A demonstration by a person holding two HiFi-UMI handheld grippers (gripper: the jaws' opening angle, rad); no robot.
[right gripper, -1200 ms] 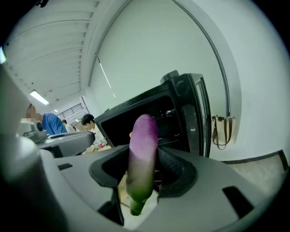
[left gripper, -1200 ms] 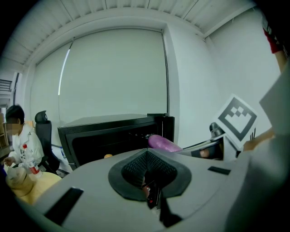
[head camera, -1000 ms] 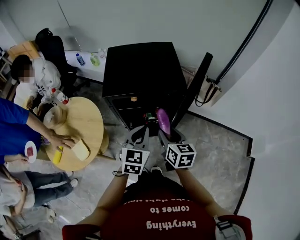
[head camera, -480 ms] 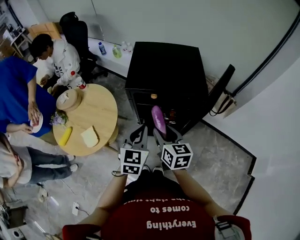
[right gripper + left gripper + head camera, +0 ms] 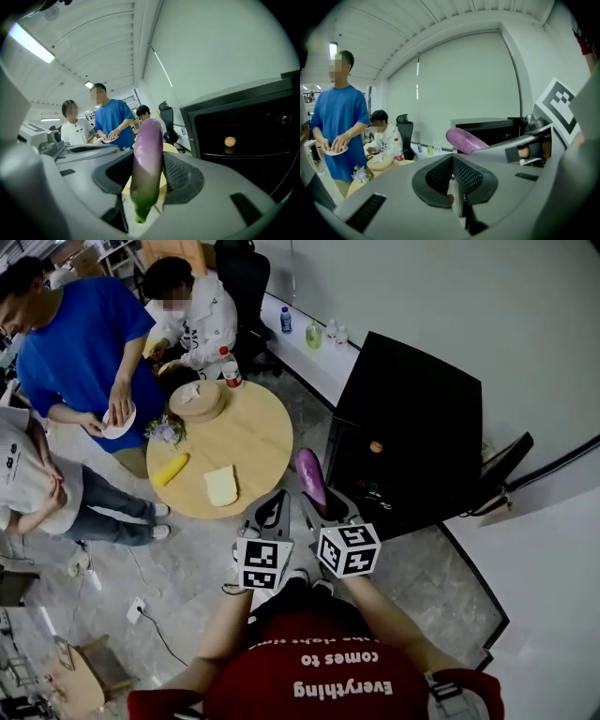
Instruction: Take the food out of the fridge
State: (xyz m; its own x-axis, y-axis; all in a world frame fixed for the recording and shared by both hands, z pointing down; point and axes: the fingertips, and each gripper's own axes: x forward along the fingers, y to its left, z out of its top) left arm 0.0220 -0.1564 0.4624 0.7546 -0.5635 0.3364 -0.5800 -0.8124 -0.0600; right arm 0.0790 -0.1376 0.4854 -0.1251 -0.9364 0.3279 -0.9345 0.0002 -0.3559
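"Where was the food just then?"

"I had the aubergine [image 5: 147,157] clamped between the pads of the right gripper [image 5: 322,505]. Its purple end pointed forward and its greenish end hung below the jaws. It was outside the black fridge [image 5: 412,409], in the air before the open front, above the grey tiled floor [image 5: 441,592]."

"And your other tool?"

"The left gripper [image 5: 452,177] was pinched together with nothing in it, just beside the right one."

"What did the room look like?"

"The fridge stood by the white wall [image 5: 450,292] with its door [image 5: 506,460] swung out to the right. I could see one small orange thing [image 5: 375,446] on a shelf inside. To the fridge's left was a round wooden table [image 5: 258,432]. It carried a cob of corn [image 5: 170,469], a slice of bread [image 5: 221,486], a bamboo steamer [image 5: 197,399], a small bunch of flowers [image 5: 166,430] and a red-capped bottle [image 5: 230,368]. A person in a blue shirt [image 5: 80,334] stood at the table's far side holding a small plate [image 5: 119,425]. Another person in white [image 5: 202,315] sat by a black office chair [image 5: 246,273]. A third, in a white T-shirt [image 5: 28,479], was at the left edge. A few bottles [image 5: 313,334] stood along a low white ledge [image 5: 323,367] under the wall."
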